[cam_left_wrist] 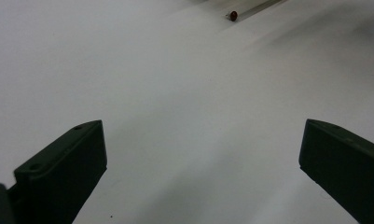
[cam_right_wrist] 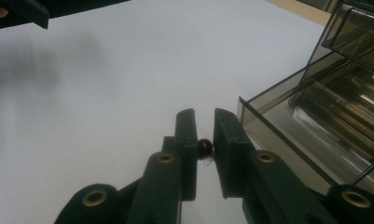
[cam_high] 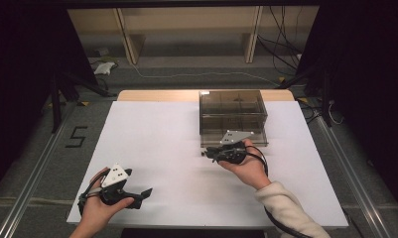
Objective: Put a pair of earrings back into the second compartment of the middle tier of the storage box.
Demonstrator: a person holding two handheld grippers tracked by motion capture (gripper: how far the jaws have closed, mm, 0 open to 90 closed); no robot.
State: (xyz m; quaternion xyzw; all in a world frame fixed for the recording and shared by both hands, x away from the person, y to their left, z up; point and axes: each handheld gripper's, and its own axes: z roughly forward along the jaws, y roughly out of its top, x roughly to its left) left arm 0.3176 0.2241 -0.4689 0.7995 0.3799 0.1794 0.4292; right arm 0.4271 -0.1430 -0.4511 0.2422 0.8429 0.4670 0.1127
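**One dark red bead pinched beside the smoked plastic box**

A single white table top (cam_high: 166,163) takes up most of the scene, with a strip of bare wood along its far edge. On its far right part stands one box of smoke-tinted clear plastic (cam_high: 232,116), rectangular, with dividers inside that form several compartments; how many compartments there are cannot be counted.

Two hand-held grippers are on the table. The left gripper (cam_high: 146,193) lies low at the near left corner, in the person's hand, well apart from the box. Its two black jaws stand wide apart with bare white surface between them.

The right gripper (cam_high: 206,153) sits just in front of the near wall of the box, pointing left. Its jaws are drawn narrow and pinch a bead (cam_right_wrist: 204,147) between their inner faces.

The bead is the smallest thing here and there is one of it: round, glossy, dark reddish brown, with a faint highlight on top. It sits near the tips of the jaws, just above the white surface, close beside the near left corner of the box.
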